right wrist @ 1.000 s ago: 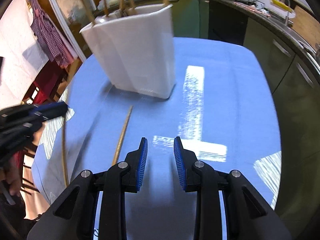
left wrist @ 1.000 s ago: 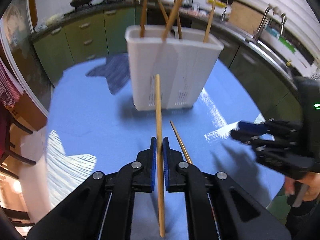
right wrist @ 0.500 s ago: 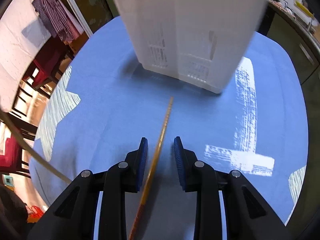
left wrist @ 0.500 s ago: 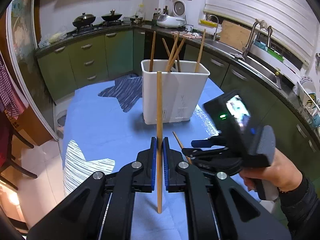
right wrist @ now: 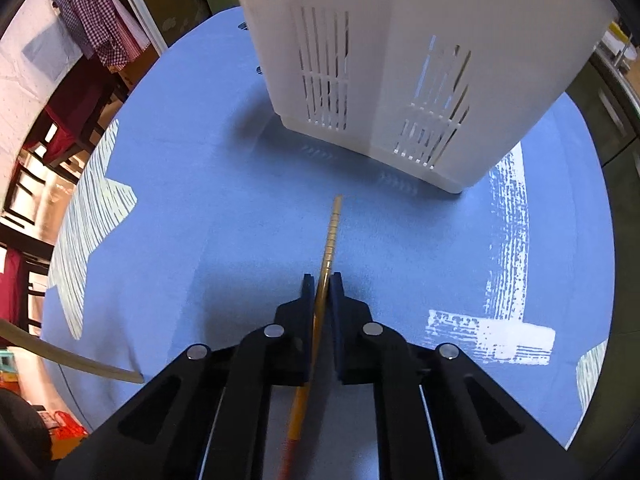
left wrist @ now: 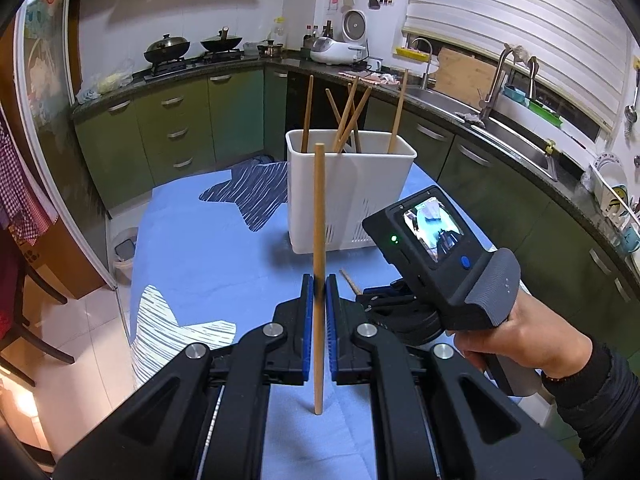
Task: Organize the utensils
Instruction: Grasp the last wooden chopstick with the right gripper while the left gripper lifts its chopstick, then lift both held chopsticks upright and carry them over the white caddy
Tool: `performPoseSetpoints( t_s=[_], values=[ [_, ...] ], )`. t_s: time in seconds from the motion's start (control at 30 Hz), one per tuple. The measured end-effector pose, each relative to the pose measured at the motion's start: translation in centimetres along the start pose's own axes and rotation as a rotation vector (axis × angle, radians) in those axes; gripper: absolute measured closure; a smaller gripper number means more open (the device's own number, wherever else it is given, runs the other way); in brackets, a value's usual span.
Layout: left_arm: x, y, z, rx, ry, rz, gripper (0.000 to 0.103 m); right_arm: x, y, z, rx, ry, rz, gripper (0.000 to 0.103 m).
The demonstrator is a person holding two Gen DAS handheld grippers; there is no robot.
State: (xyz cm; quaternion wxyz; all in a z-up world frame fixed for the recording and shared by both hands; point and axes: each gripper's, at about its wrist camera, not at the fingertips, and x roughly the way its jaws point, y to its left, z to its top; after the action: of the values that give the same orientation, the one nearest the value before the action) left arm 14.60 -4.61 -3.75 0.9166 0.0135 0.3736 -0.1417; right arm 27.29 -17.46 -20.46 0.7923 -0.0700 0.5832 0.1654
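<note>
Left wrist view alone shows the white utensil holder [left wrist: 350, 188] open-topped at upper centre, five chopsticks [left wrist: 352, 114] leaning inside. Right wrist view alone shows its slotted base [right wrist: 400, 92]. Left gripper [left wrist: 319, 304] clenched on a plain upright chopstick [left wrist: 318, 240]. Right gripper [right wrist: 322, 292] clenched on a ridged-tip chopstick [right wrist: 331, 232], frame centre, on the blue tablecloth [right wrist: 200, 208]

Even indoor light; sharp centres, with strong fisheye bending and dark corners. Soft shadow lies beneath the bin [right wrist: 400, 60].
</note>
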Motion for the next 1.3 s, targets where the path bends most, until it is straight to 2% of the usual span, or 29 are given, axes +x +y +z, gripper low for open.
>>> performPoseSetpoints(
  t_s=[0.2, 0.47, 0.7, 0.97, 1.3],
  values=[
    [-0.2, -0.1, 0.0, 0.006, -0.003, -0.002, 0.097, -2.2, -0.6, -0.7, 0.019, -0.064, 0.052, 0.096],
    [-0.8, -0.4, 0.0, 0.019, -0.019, -0.006, 0.097, -10.6, -0.6, -3.4, -0.005, -0.26, 0.092, 0.096],
    [-1.3, -0.6, 0.1, 0.025, -0.027, 0.002, 0.097, -15.9, -1.0, -6.8, -0.004, -0.379, 0.123, 0.096],
    [-1.8, -1.0, 0.4, 0.034, -0.037, 0.01, 0.097, -18.4, -1.3, -9.2, -0.001, -0.431, 0.136, 0.096],
    [-2.5, -1.4, 1.7, 0.05, -0.061, 0.016, 0.097, -21.1, -2.2, -8.7, 0.001, -0.498, 0.139, 0.096]
  ],
)
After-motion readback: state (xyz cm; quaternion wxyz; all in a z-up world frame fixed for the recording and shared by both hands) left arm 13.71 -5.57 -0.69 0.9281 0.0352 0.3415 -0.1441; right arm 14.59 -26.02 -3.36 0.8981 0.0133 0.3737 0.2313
